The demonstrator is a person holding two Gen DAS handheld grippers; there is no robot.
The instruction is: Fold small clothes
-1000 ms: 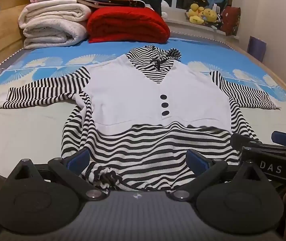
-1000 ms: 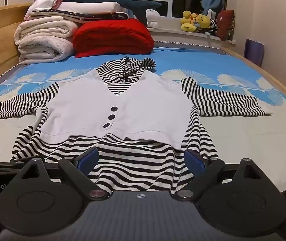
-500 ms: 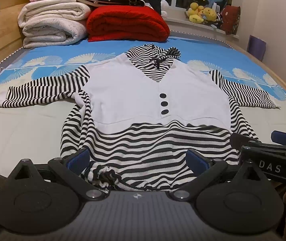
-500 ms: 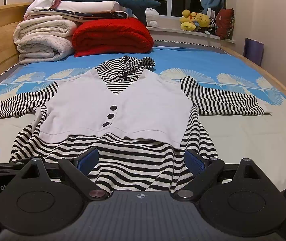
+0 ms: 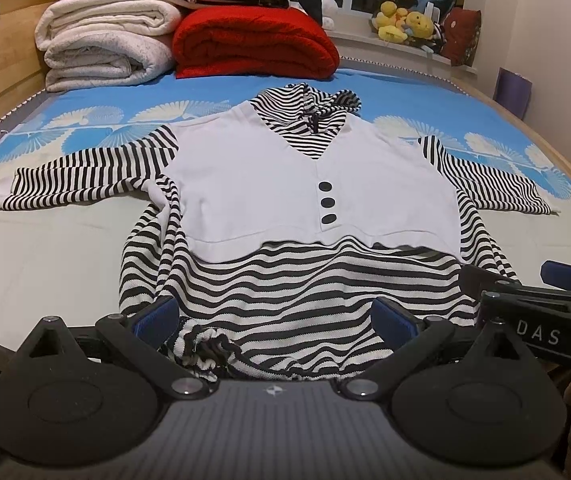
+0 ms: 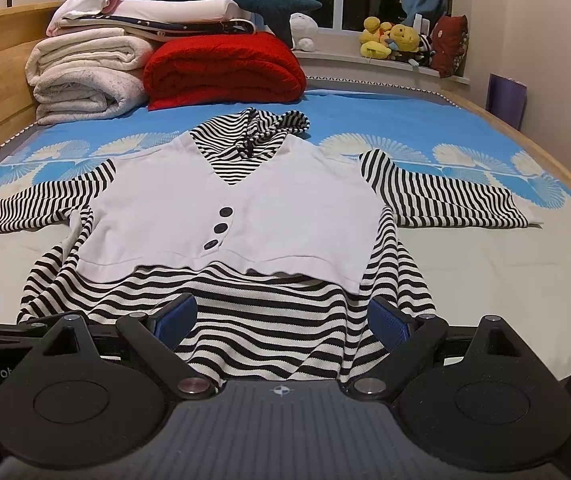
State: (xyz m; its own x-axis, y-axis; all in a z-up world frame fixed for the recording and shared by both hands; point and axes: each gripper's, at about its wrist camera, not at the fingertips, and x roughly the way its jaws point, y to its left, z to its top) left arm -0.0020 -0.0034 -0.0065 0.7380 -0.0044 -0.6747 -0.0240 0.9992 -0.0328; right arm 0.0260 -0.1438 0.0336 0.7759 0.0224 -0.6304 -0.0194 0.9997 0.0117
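Striped hooded top (image 5: 305, 292) spread flat on bed (image 5: 45, 264), sleeves out, left hand-held gripper (image 5: 275, 318) spread wide at hem, right hand-held gripper (image 6: 281, 316) likewise spread, neither pinching cloth

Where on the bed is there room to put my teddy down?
Bare sheet lies on both sides of the striped top, below each sleeve. A blue strip stays free between the hood and the red blanket. The headboard end is crowded with folded blankets.
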